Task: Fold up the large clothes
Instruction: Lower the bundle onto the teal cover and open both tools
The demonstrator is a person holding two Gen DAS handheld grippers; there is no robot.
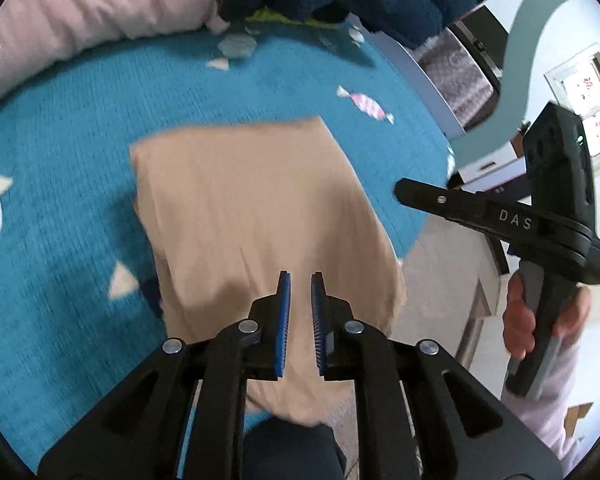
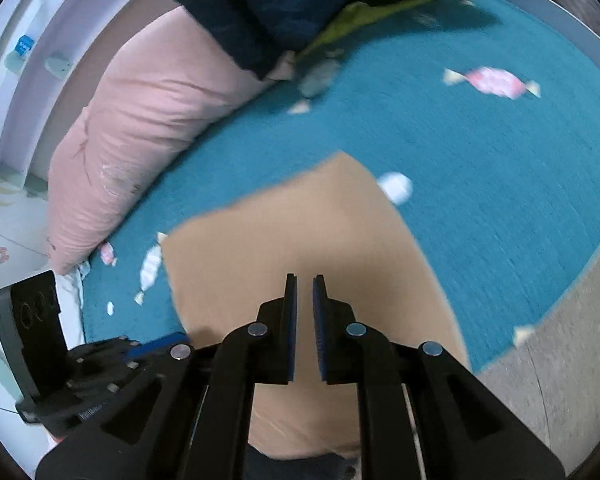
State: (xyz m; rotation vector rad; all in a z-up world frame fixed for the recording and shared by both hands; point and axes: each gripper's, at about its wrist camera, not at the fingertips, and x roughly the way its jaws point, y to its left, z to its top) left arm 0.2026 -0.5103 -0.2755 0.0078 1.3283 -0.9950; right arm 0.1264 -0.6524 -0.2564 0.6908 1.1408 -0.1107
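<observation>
A tan garment (image 1: 252, 200) lies folded into a rough rectangle on the teal bedspread (image 1: 80, 140), its near end hanging over the bed's edge. My left gripper (image 1: 300, 276) hovers above that near end, its blue pads a narrow gap apart with nothing between them. The right gripper (image 1: 400, 191) shows side-on to the right, off the cloth, held by a hand (image 1: 540, 320). In the right wrist view the same garment (image 2: 300, 224) lies below my right gripper (image 2: 305, 278), whose jaws also stand slightly apart and empty. The left gripper (image 2: 160, 344) appears at the lower left.
A pink pillow (image 2: 140, 128) lies along the bed's left side. A dark blue padded garment (image 2: 280, 0) and a yellow-green cloth (image 2: 372, 12) are heaped at the far end. Grey floor (image 2: 560, 360) runs beside the bed on the right.
</observation>
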